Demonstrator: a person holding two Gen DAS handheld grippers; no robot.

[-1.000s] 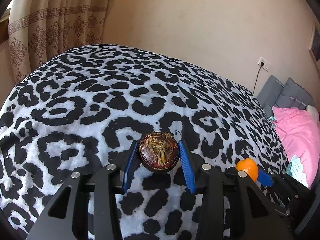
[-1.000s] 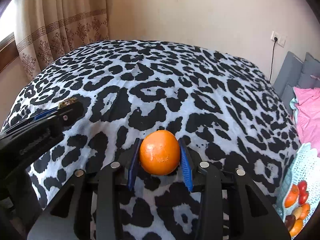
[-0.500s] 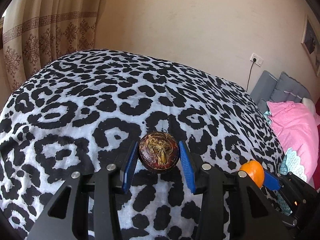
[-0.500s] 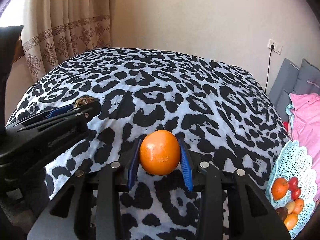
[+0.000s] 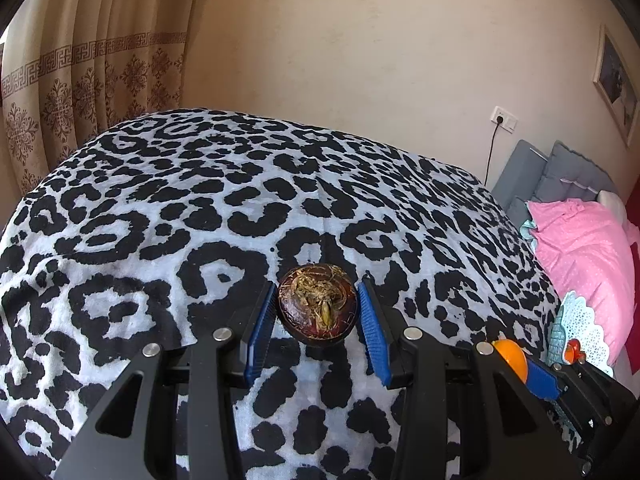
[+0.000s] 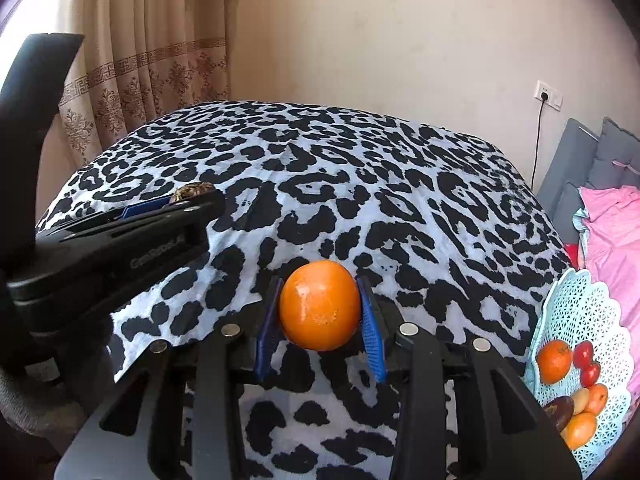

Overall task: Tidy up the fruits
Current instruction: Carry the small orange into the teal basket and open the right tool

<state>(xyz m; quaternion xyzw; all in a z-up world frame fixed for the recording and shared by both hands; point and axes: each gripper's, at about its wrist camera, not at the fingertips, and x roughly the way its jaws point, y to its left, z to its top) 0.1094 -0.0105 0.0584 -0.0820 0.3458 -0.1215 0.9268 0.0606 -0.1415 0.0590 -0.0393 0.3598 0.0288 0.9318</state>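
Left gripper [image 5: 318, 322] clamps a round dark-brown fruit [image 5: 317, 304]; right gripper [image 6: 320, 320] clamps a round orange fruit [image 6: 319, 305].
The pale-blue lattice plastic basket [image 6: 576, 312] is cut off at frame edge.

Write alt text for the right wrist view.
The right hand-held gripper holds an orange between blue pads above a leopard-print blanket. At lower right, a pale blue lattice basket holds more fruit; the left hand-held gripper enters from the left.

A home bedroom — a bed under a leopard-print blanket [image 5: 224, 208], a pink pillow [image 5: 580, 256], patterned curtains [image 5: 92, 80], a wall socket [image 5: 504, 119].
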